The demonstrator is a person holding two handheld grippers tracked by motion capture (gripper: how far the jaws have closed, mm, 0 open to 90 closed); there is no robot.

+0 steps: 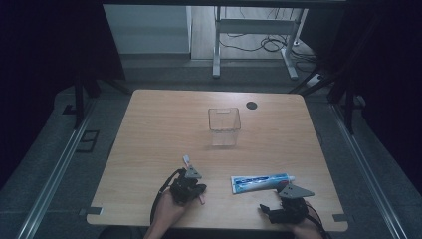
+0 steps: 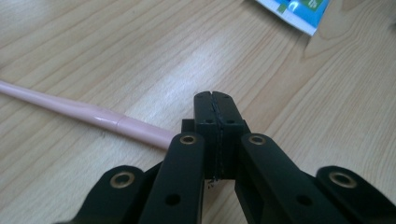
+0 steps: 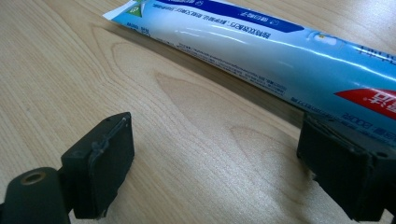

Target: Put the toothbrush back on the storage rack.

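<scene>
One clear box (image 1: 224, 125) mid-table, beyond toothpaste tube (image 1: 261, 182)

Toothpaste tube (image 3: 261, 51): print too blurred.

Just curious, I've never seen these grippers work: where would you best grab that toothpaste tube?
Probably across the tube's round body near the cap end, coming straight down from above. It lies flat on the table; its flat crimped tail gives less to pinch. The right gripper, jaws open, sits beside it.

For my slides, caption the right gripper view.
Open right claw on the table, beside a toothpaste tube.
</scene>
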